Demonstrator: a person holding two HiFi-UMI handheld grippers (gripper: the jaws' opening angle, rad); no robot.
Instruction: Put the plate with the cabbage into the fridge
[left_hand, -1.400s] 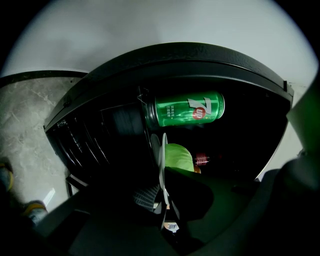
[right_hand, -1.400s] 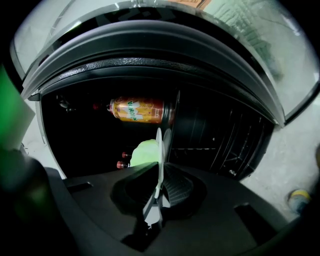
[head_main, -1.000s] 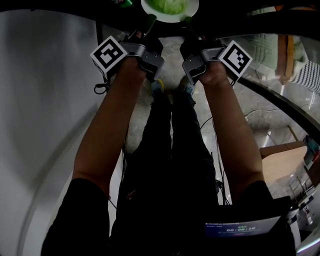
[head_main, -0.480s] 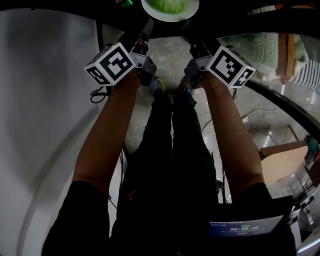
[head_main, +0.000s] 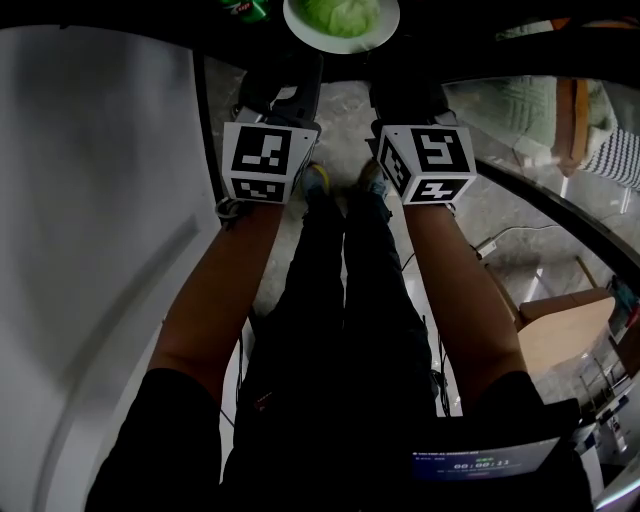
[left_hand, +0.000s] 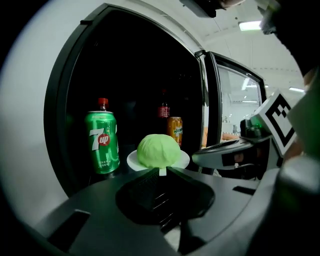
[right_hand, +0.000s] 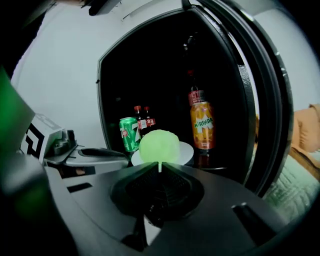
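A white plate with a pale green cabbage stands on the dark fridge shelf, at the top of the head view. Both grippers hang just in front of it, apart from it. In the left gripper view the plate and cabbage lie straight ahead of my left gripper, whose jaws are shut on nothing. My right gripper is also shut and empty, facing the cabbage on its plate. In the head view the left gripper and right gripper show their marker cubes.
A green 7up can stands left of the plate, an orange Mirinda can to its right, cola bottles behind. The open fridge door with its glass pane is at the right. The fridge's white outer wall is at the left.
Both grippers have drawn back from the plate's rim toward me and turned so their marker cubes face up. The plate with the cabbage stays on the shelf.
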